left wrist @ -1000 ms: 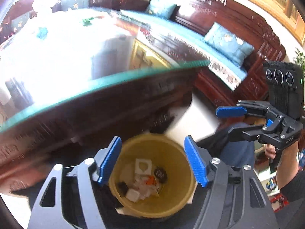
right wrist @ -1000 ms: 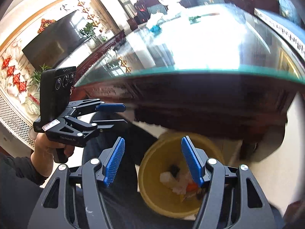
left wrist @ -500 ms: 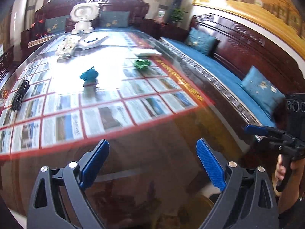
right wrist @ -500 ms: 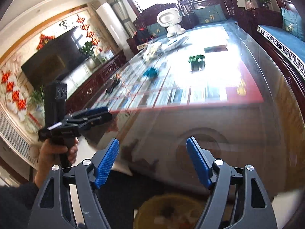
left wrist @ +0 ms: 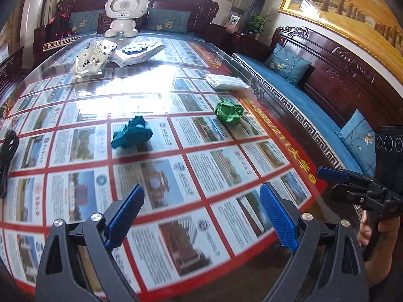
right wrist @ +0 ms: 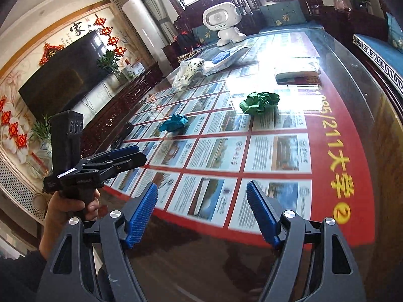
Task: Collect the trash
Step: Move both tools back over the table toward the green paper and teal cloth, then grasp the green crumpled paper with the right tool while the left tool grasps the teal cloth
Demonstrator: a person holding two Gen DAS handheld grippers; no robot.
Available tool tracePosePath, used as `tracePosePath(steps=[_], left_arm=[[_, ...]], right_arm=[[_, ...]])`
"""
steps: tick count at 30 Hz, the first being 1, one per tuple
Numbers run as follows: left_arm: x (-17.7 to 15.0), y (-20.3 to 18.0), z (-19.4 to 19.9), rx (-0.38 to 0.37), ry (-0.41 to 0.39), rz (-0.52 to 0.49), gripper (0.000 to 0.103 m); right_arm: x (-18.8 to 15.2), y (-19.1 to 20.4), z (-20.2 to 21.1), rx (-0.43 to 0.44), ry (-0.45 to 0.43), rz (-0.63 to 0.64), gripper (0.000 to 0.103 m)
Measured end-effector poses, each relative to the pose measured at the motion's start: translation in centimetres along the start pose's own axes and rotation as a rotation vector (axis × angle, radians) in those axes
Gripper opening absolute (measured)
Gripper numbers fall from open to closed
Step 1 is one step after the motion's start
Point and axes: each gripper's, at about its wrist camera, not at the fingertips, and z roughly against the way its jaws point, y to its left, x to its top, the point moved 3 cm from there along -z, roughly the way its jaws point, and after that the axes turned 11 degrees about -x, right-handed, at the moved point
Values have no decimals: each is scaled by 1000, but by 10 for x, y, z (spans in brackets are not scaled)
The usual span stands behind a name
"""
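I see a glossy glass-topped table [left wrist: 176, 181] over printed paper sheets, a crumpled teal paper wad [left wrist: 132, 133] and a crumpled green paper wad [left wrist: 228, 110]. My left gripper [left wrist: 201, 216] has ribbed blue pads [left wrist: 277, 216] on matt black plastic with metal screws.

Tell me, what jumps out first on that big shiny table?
Two crumpled wads stand out on the glass table: a teal wad near the middle and a green wad toward the sofa side. At the far end stands a white toy robot. Both grippers, left and right, hover open and empty above the near edge.
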Motion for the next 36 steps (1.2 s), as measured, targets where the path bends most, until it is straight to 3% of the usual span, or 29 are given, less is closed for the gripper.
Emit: tracePosePath(steps=[12, 18, 26, 27, 31, 36], left_arm=[[40, 14, -50, 1, 12, -11, 92], [42, 25, -47, 14, 0, 0, 92], [44, 39, -42, 42, 0, 14, 93], [44, 40, -41, 44, -1, 16, 93], [43, 42, -38, 47, -5, 20, 92], [43, 45, -31, 62, -13, 21, 92]], right_arm=[[65, -46, -81, -111, 63, -38, 72], [96, -54, -121, -166, 71, -47, 72], [106, -44, -149, -271, 107, 12, 71], [105, -43, -152, -298, 114, 28, 70], [101, -43, -160, -307, 111, 49, 49], [100, -39, -151, -272, 75, 58, 37]])
